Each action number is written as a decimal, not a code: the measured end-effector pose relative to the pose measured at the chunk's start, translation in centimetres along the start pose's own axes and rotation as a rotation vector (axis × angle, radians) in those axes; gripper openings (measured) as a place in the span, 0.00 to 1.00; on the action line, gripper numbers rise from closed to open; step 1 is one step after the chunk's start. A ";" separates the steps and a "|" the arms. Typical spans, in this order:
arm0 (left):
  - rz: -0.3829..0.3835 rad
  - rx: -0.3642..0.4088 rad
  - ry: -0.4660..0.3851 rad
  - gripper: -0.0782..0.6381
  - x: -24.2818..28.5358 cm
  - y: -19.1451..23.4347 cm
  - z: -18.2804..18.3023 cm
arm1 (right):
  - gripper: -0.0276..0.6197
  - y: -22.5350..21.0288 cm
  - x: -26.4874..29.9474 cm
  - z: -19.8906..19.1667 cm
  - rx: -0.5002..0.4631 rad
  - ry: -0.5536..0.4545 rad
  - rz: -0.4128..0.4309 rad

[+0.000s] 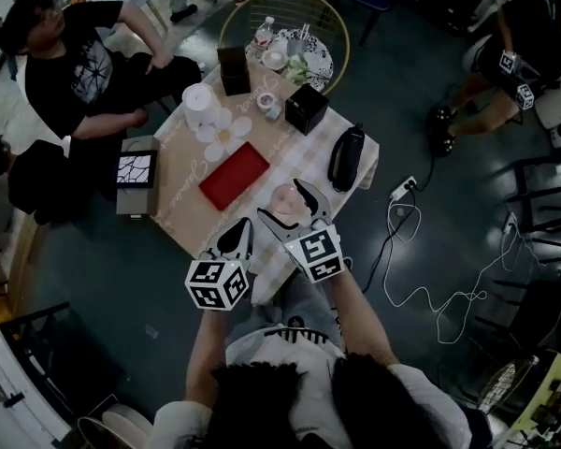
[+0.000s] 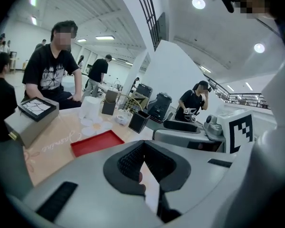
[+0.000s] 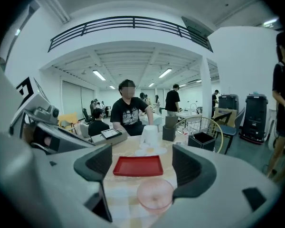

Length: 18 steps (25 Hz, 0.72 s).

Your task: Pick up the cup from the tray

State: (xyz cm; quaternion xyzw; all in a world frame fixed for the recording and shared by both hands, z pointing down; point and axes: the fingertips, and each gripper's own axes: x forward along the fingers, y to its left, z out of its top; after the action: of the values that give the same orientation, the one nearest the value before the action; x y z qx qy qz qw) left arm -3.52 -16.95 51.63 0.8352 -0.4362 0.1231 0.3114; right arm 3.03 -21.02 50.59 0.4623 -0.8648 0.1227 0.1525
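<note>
A translucent pink cup (image 1: 282,200) (image 3: 154,194) stands on the table's near end, just in front of the empty red tray (image 1: 234,176) (image 3: 138,166) (image 2: 96,143), not on it. My right gripper (image 1: 280,204) (image 3: 142,167) is open, with its jaws on either side of the cup and apart from it. To the left, over the table's near edge, my left gripper (image 1: 234,241) (image 2: 142,148) is shut with nothing in it.
Beyond the tray lie a white flower mat (image 1: 222,131), a white cup (image 1: 198,99), two black boxes (image 1: 306,108) (image 1: 233,68) and a black pouch (image 1: 346,155). A grey box (image 1: 136,174) sits at the left edge. A person (image 1: 84,64) sits at the far left.
</note>
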 end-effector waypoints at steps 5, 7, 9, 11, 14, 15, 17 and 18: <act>0.012 0.016 -0.047 0.12 -1.5 0.0 1.1 | 0.66 1.5 -1.1 1.4 0.005 0.005 -0.013; 0.017 0.024 -0.058 0.12 -2.0 -0.1 1.3 | 0.65 2.4 -1.6 1.6 -0.001 0.010 -0.014; 0.017 0.037 -0.067 0.12 -2.5 -0.3 1.5 | 0.56 2.8 -1.9 1.9 -0.001 0.010 -0.038; 0.011 0.045 -0.072 0.12 -2.8 -0.4 1.7 | 0.37 2.8 -2.1 2.1 0.002 0.011 -0.074; -0.003 0.038 -0.078 0.12 -3.2 -0.5 1.9 | 0.28 3.3 -2.2 2.2 0.011 0.017 -0.081; -0.008 0.037 -0.077 0.12 -3.3 -0.5 1.8 | 0.27 3.6 -2.2 2.3 0.014 0.017 -0.080; -0.014 0.045 -0.073 0.12 -3.5 -0.6 1.6 | 0.22 4.0 -2.4 2.3 0.012 0.019 -0.092; -0.017 0.053 -0.071 0.12 -3.6 -0.7 1.5 | 0.19 4.0 -2.5 2.3 0.011 0.023 -0.105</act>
State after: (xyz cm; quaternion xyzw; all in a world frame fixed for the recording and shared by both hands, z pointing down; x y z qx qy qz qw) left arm -5.24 -15.25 48.43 0.8507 -0.4365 0.1022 0.2746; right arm 0.61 -17.74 47.23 0.5064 -0.8370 0.1243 0.1660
